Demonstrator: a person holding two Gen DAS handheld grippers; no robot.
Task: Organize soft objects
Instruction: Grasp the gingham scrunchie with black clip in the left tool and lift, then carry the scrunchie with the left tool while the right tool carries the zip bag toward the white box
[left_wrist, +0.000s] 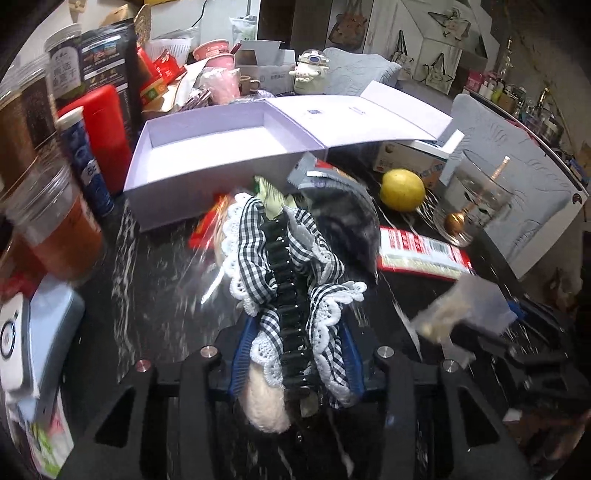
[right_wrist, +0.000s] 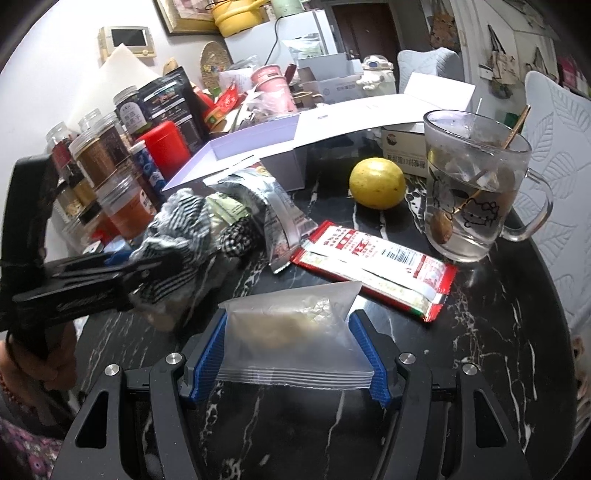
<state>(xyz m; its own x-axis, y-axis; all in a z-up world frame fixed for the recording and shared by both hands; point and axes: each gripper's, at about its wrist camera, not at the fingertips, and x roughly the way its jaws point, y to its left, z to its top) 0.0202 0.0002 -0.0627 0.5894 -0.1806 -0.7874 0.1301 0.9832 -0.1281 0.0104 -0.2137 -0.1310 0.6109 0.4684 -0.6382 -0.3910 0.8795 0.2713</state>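
- Progress: early, by my read. The lavender box (left_wrist: 221, 147) looks bare inside, lid flap open behind it; nothing soft is in it yet.
- Left gripper (left_wrist: 295, 332) is pinching a black-and-white gingham scrunchie (left_wrist: 255, 229) with white lace trim; a cream fuzzy piece (left_wrist: 264, 402) hangs near the jaw base. Held above the black marble table (left_wrist: 155, 280), just in front of the box.
- Right gripper (right_wrist: 291, 343) is clamped on a frosted zip bag (right_wrist: 291, 325) with something pale inside; contents unclear. Held low over the table, near edge.
- Still on the table: grey foil pouch (right_wrist: 258, 199) and green packet (right_wrist: 225, 210) just beside the box, red-white sachet (right_wrist: 373, 258) near the glass mug (right_wrist: 476, 184), lemon (right_wrist: 376, 182) between box and mug.
- Left to do, judged: drop the held items in the box; which loose packets count is unclear.
- Scrunchie's long axis runs along the left fingers, far end pointing toward the box's front wall.
- Zip bag: seal edge lies crosswise between the right fingers, nearest the camera; the bag's body extends forward, its far right corner peaking toward the sachet.
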